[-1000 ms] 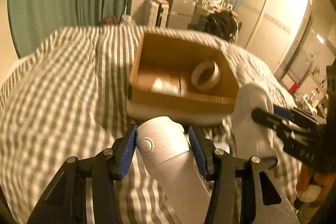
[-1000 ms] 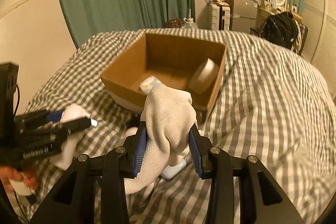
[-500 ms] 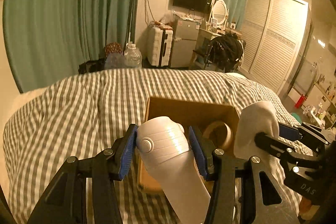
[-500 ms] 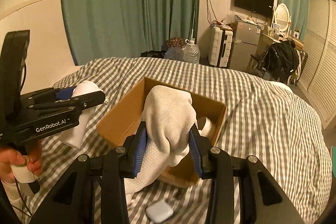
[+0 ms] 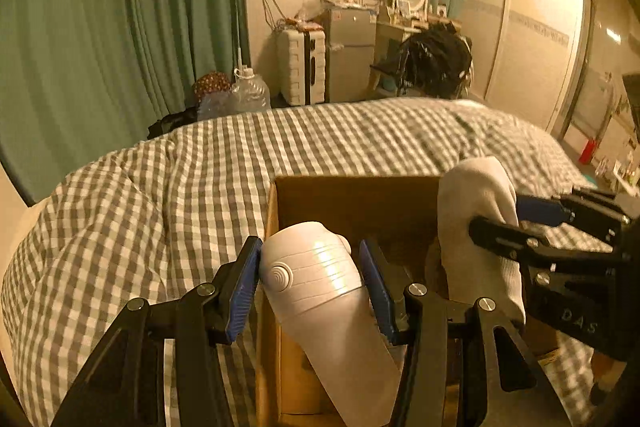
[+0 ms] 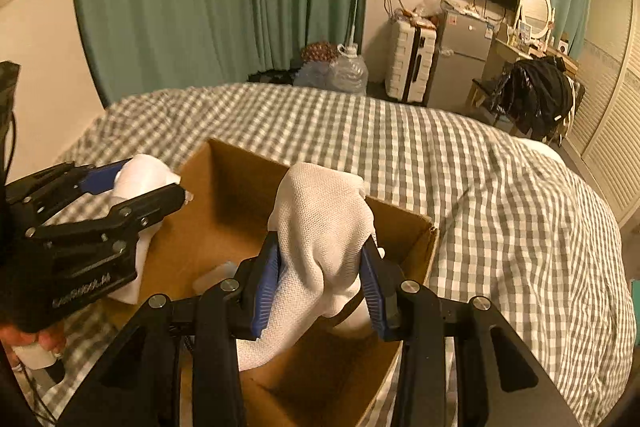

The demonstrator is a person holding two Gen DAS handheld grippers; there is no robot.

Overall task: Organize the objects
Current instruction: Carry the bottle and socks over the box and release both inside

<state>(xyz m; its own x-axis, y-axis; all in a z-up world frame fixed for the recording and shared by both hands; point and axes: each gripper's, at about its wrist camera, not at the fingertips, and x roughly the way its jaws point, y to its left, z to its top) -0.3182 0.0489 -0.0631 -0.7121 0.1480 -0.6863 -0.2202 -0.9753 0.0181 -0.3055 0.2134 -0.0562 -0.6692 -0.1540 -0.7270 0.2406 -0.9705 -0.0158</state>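
On the left, our left gripper [image 5: 310, 277] held its jaws pinched on a smooth white plastic bottle [image 5: 320, 291] over the open brown cardboard box [image 6: 224, 187] on the checked bed [image 6: 460, 163]; rightward, our right gripper [image 6: 320, 277] pinched a white knitted cloth [image 6: 320, 227] above it.

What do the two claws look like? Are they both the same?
Yes, they match. Each claw, left and right, has black angular metal arms joined by silver round bolts, and two fingers lined with ribbed blue pads. Seen from the other camera, the left claw's side carries pale lettering, too blurred to read, and the right one's side reads "DAS".
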